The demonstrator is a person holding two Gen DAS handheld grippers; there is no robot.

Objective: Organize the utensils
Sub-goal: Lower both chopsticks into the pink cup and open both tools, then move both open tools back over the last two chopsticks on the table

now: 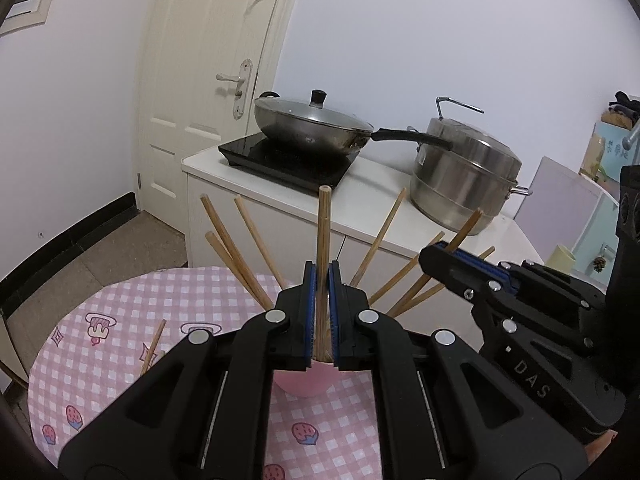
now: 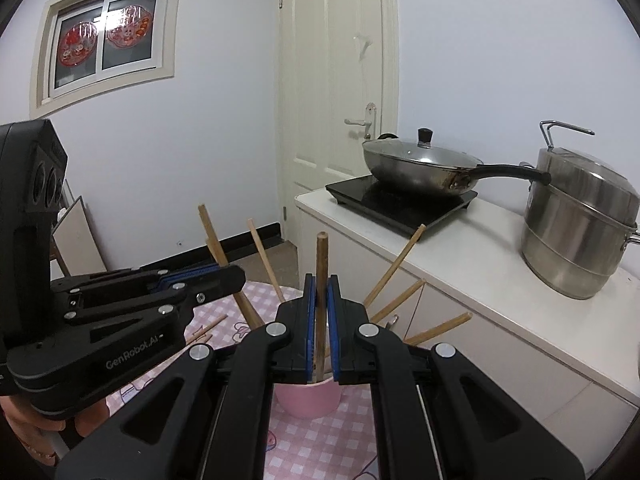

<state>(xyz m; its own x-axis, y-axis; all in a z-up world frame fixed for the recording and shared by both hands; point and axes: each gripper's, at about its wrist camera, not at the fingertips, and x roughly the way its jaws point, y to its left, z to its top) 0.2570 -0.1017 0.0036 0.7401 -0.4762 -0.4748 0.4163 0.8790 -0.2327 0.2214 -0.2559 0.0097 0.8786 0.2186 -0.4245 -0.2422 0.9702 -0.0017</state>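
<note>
Most chopsticks [image 1: 256, 248] already fanned out in pink cup [image 2: 308, 400] on tabletop [image 1: 120, 320]; left tool [image 1: 322, 312] and right tool [image 2: 321, 320] each clamped one upright stick over cup, one stray [image 1: 152, 346] left lying beside it.

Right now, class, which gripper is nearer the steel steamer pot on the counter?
Right. The right gripper is on the steamer pot side of the pink cup; the left gripper is on the door side.
</note>
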